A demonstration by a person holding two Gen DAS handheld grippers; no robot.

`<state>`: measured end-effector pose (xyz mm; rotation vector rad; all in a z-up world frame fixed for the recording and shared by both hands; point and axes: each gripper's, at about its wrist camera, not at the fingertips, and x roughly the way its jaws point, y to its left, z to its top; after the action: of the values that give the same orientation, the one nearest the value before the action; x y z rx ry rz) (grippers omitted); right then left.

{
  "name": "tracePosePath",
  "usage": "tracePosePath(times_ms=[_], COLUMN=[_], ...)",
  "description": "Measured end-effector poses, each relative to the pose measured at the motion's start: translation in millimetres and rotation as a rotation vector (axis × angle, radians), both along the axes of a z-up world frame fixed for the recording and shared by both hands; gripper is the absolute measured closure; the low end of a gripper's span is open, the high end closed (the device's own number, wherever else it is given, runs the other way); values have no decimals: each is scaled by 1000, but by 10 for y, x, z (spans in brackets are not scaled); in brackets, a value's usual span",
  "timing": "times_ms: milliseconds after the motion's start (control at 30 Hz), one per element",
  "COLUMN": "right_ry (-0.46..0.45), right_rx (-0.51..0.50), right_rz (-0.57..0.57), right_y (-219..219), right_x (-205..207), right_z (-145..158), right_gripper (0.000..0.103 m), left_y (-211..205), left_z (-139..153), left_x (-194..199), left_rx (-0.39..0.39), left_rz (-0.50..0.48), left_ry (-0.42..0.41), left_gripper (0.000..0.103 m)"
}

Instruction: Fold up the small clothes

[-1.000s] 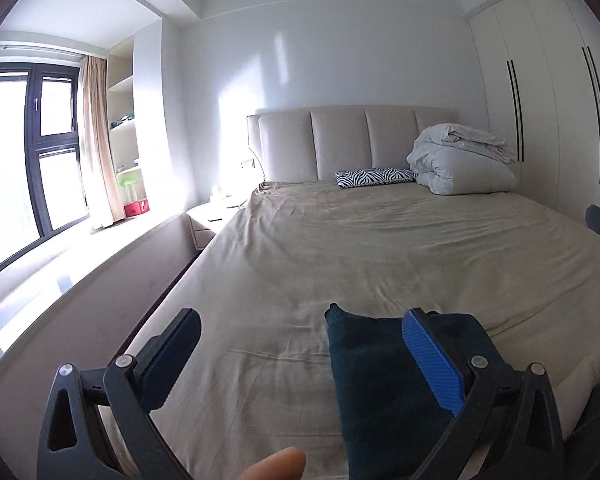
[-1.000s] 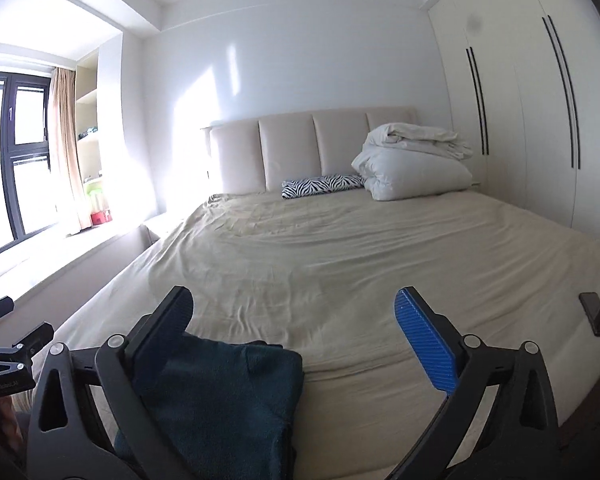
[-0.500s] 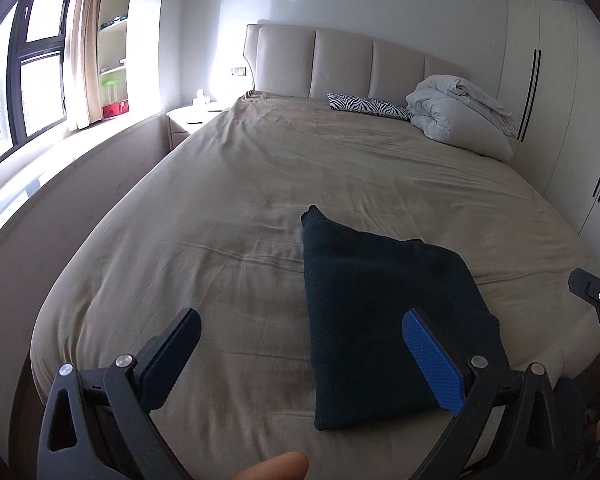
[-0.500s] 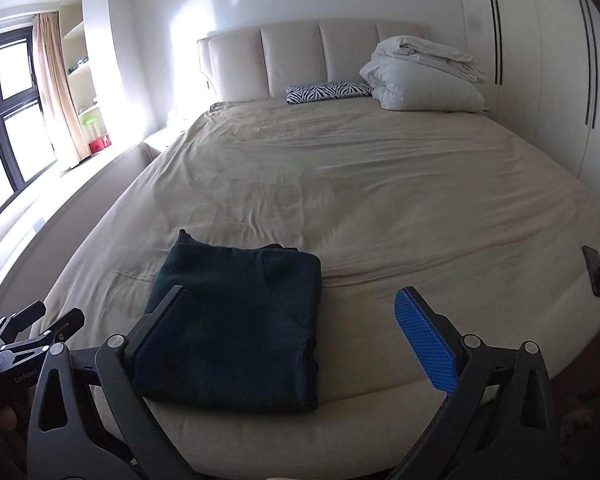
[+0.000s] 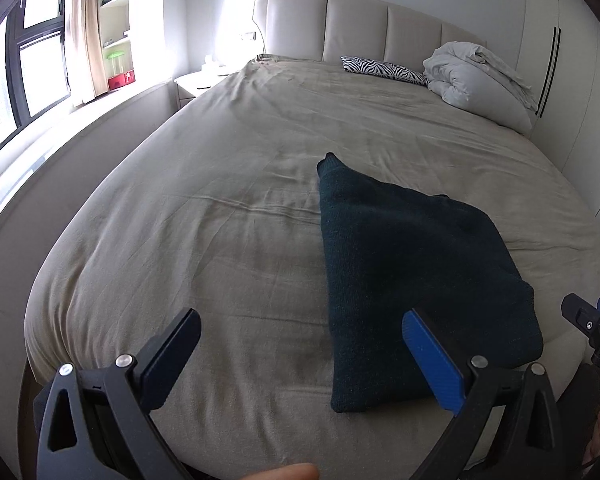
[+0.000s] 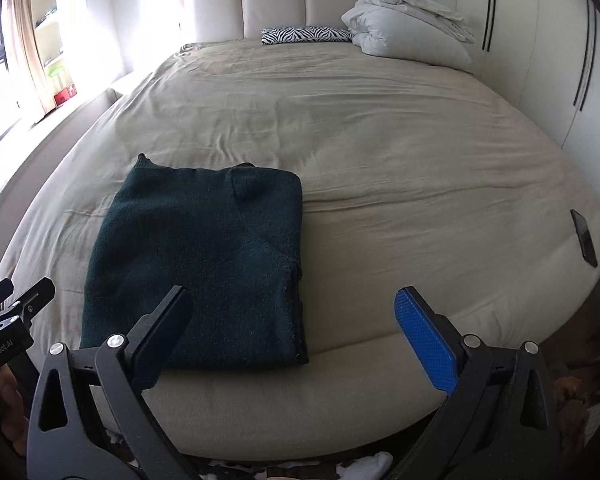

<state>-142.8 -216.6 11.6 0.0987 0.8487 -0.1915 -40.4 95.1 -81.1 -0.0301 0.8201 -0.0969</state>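
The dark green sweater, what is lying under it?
Under the folded dark green sweater only the beige bed sheet shows around its edges. Whatever lies directly beneath is covered.

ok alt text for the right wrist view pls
A folded dark green sweater lies near the foot of a beige bed, with the open right gripper above the bed's edge, holding nothing. A dark phone lies at the bed's right edge.

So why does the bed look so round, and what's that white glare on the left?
Left wrist view: the fisheye lens bows the bed into an oval, and daylight from the window blows out the wall beside the headboard. Right wrist view: same bending, same washed-out left side, while the dark green sweater stays sharp.
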Motion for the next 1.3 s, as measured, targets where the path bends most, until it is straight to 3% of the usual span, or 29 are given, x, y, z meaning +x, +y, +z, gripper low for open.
tracePosePath(times_ms=[1300], right_ry=[45], right_rx=[18], right_rz=[12], right_y=[39], right_x=[56], right_z=[-178], right_gripper=[0], left_y=[-40], left_z=[-54], left_x=[0], left_rx=[42], left_rz=[13], left_ry=[11], left_gripper=[0])
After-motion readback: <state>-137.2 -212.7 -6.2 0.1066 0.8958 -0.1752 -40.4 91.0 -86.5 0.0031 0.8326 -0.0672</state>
